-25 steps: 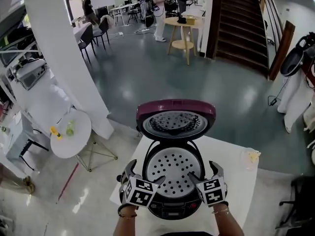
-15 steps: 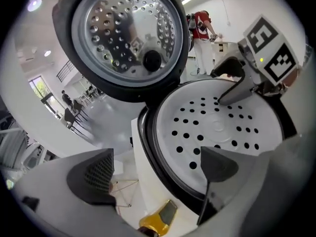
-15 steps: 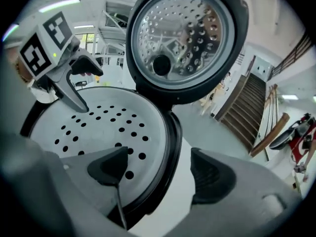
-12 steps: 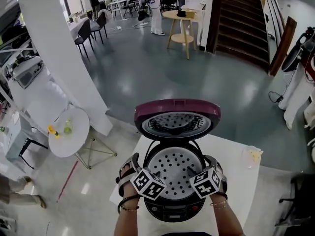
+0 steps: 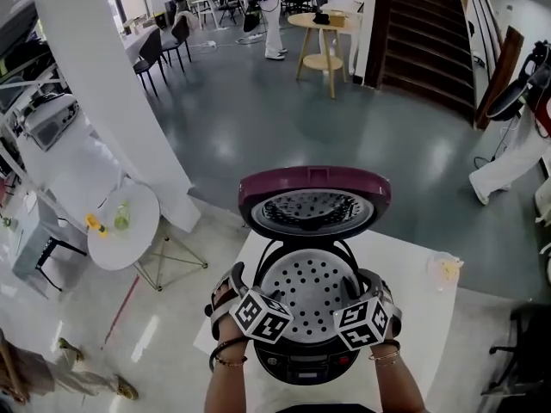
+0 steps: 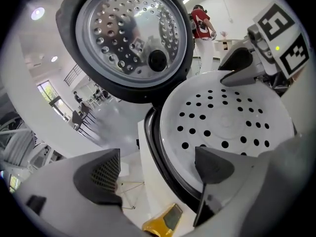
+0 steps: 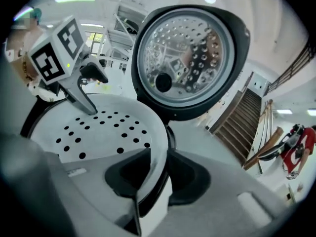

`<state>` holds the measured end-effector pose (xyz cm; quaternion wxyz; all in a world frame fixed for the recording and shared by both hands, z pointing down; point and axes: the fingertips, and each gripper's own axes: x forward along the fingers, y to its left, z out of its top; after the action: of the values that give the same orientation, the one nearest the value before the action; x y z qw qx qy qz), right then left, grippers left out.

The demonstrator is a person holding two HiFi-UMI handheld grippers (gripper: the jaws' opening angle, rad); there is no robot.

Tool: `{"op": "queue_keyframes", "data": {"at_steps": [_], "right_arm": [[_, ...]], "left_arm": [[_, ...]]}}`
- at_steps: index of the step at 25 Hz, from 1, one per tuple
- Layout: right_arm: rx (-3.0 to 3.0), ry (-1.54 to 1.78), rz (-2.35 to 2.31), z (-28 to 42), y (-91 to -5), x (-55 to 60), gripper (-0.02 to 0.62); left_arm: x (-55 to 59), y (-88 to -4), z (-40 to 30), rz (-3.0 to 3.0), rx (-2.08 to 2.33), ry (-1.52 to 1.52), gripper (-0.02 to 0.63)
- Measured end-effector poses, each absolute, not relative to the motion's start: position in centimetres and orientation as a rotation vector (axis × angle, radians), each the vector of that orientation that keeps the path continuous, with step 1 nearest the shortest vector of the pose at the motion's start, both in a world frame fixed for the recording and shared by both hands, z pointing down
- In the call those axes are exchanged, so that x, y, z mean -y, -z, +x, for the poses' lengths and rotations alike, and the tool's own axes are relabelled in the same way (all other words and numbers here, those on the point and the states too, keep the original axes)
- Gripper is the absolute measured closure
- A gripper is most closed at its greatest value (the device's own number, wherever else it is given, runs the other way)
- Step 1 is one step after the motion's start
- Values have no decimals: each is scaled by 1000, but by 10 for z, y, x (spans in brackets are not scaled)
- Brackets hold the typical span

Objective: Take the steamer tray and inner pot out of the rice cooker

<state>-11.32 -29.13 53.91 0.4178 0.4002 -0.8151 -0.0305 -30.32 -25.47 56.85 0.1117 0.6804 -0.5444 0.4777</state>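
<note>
Right gripper (image 7: 160, 174) just clamped onto the steamer tray (image 7: 98, 127) rim, on the rice cooker's (image 5: 306, 364) right side (lid (image 5: 314, 200) up). Left gripper (image 6: 159, 169) has closed slightly; its jaws are wide apart, straddling the cooker's left edge.

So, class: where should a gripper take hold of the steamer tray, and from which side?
Pinch the steamer tray by its upturned rim at a side, coming from above, one jaw inside, one outside: its perforated floor is flat, sunk in the rice cooker.
</note>
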Motion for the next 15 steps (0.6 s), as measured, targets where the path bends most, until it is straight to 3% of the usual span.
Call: {"op": "queue_keyframes", "data": {"at_steps": [9,15], "right_arm": [[2279,147,1172,-115,-474,288,551],[2435,157,1214,-116,-440,273,563]], "left_arm": [[242,-563,-289,2061,1569,-1219,183],[233,-549,-281,2115,1575,-1148,245]]}}
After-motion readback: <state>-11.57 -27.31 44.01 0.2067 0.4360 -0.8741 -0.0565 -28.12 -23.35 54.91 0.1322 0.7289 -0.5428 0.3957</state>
